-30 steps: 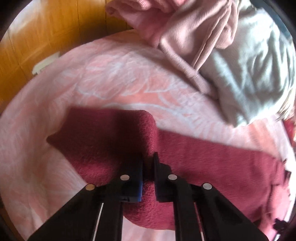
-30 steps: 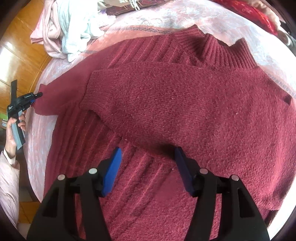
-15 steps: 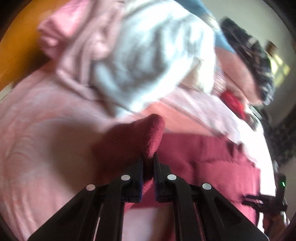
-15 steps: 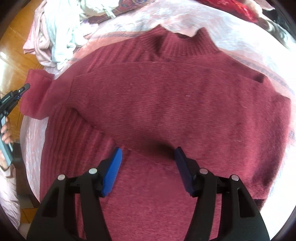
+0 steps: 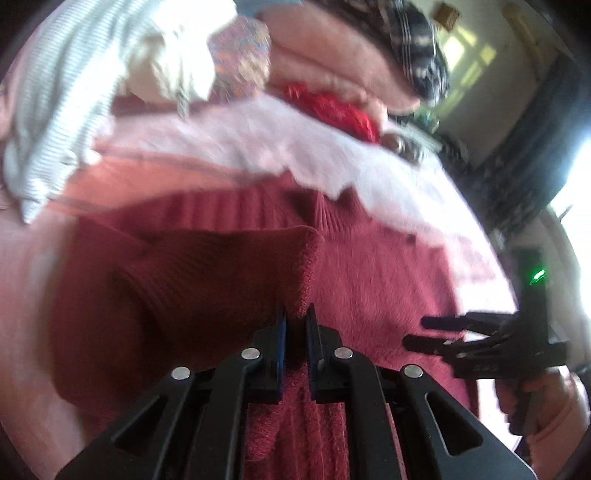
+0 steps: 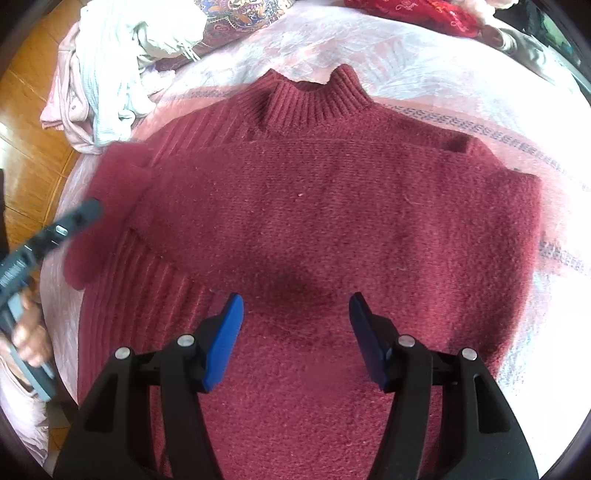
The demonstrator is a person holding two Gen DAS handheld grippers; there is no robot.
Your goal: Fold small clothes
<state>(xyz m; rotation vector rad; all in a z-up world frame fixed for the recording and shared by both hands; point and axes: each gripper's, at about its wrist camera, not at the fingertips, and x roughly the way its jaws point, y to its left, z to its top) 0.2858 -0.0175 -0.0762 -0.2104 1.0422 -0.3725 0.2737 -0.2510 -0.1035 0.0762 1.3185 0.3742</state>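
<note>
A dark red knit sweater (image 6: 332, 206) lies flat on the pink bedspread (image 6: 424, 74), collar away from me. One sleeve is folded across its chest. My left gripper (image 5: 295, 321) is shut on the cuff of the other sleeve (image 5: 221, 280), lifted above the sweater's body. In the right wrist view that left gripper (image 6: 94, 208) comes in from the left edge with the blurred sleeve (image 6: 114, 192) in it. My right gripper (image 6: 295, 310) hangs open over the sweater's lower middle, nothing between its blue pads (image 6: 225, 336). It also shows at the right in the left wrist view (image 5: 424, 330).
A heap of white and pale pink clothes (image 6: 110, 74) lies at the bed's far left corner, beside a patterned cloth (image 6: 240, 14). A bright red garment (image 6: 417, 11) lies at the far edge. Wooden floor (image 6: 26, 122) runs along the left side of the bed.
My left gripper has carried the sleeve cuff from the bed's left side up and over toward the sweater's body, rolling as it went. The right gripper has drifted a little and stayed open.
</note>
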